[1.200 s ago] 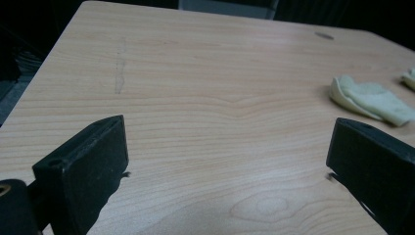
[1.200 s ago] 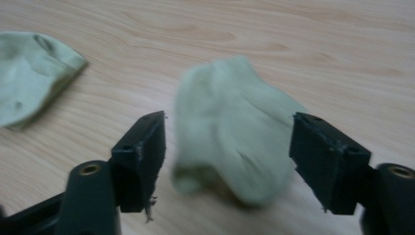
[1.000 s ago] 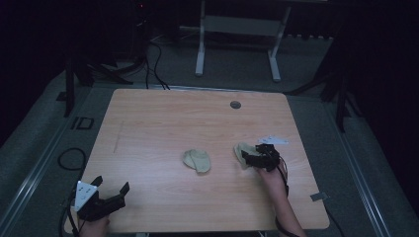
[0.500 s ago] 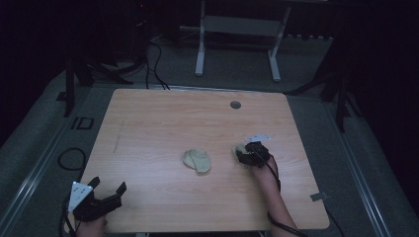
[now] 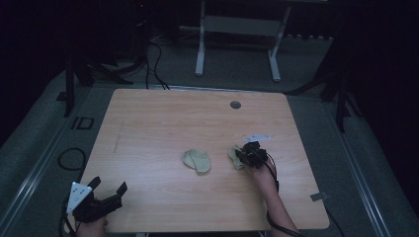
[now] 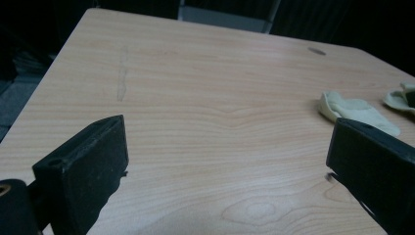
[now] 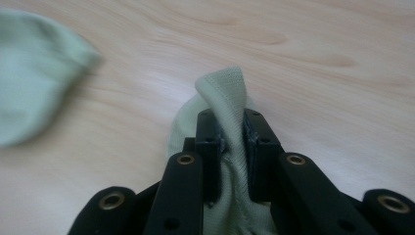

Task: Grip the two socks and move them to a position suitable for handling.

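Note:
Two pale green socks lie on the wooden table [image 5: 173, 118]. One sock [image 5: 196, 160] rests flat near the middle. The other sock [image 5: 234, 154] is bunched just to its right, and my right gripper [image 5: 247, 157] has just been closing on it. In the right gripper view a fold of this sock [image 7: 225, 88] stands pinched between the pads of the right gripper [image 7: 231, 137], with the middle sock [image 7: 34, 73] blurred at far left. My left gripper [image 5: 106, 190] hovers open at the front left corner. In its own view the left gripper [image 6: 225, 161] holds nothing, and the middle sock [image 6: 357, 111] lies ahead to the right.
A round cable hole [image 5: 235, 104] sits near the table's far edge. A faint grey smear [image 6: 122, 73] marks the wood at left. Behind the table stand a white desk frame [image 5: 237, 44] and floor cables [image 5: 148, 54].
The right gripper slid left toward the middle sock and its jaws closed on the right-hand sock, bunching it. The left gripper kept its place.

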A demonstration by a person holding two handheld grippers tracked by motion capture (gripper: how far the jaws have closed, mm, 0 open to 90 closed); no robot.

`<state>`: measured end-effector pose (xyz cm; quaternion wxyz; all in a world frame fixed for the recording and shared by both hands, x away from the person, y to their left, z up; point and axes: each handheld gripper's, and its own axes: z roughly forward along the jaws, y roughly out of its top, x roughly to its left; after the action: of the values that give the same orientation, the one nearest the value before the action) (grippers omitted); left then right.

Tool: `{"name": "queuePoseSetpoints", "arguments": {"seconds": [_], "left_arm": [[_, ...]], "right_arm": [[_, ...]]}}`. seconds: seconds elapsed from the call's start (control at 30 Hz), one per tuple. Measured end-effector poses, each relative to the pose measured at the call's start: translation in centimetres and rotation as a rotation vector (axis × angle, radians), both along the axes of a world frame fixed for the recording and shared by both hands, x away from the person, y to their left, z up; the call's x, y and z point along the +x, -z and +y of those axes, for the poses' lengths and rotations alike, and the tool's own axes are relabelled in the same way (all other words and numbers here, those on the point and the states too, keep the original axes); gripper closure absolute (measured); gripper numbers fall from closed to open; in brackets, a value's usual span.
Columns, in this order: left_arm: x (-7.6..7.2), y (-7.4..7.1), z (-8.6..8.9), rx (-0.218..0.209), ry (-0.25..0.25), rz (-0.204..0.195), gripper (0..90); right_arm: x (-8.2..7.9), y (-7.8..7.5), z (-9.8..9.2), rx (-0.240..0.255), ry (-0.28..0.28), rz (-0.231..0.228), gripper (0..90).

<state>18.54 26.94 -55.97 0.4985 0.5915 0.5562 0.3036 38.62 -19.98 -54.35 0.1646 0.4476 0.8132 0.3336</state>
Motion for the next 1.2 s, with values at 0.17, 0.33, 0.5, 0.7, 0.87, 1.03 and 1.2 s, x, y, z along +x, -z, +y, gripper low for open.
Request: {"name": "queuePoseSetpoints", "arguments": {"seconds": [0.17,0.33,0.5,0.7,0.87,1.03,1.2], "left_arm": [[0.6,0.7,-0.5,0.059,0.010,0.032,2.0],[0.6,0.9,-0.6,0.031,0.022,0.040,2.0],[0.6,1.0,-0.5,0.013,0.028,0.046,2.0],[0.4,0.7,-0.8,0.020,0.028,0.028,2.0],[0.5,0.8,-1.0,0.019,0.034,0.033,2.0],[0.4,0.7,-1.1,0.020,0.037,0.030,2.0],[0.5,0.8,-1.3,0.022,0.043,0.034,2.0]], "right_arm": [[-1.6,-2.4,1.1,0.049,-0.091,-0.038,79.4],[-3.8,-3.6,2.4,0.084,-0.203,-0.031,79.3],[-6.3,-4.2,3.6,0.069,-0.300,-0.045,79.3],[-10.4,-4.9,4.1,0.092,-0.416,-0.080,79.0],[-12.3,-4.3,4.3,0.054,-0.454,-0.106,78.8],[-13.3,-3.1,4.2,0.048,-0.472,-0.106,78.5],[-13.6,-1.8,4.2,0.024,-0.491,-0.099,78.3]]}}
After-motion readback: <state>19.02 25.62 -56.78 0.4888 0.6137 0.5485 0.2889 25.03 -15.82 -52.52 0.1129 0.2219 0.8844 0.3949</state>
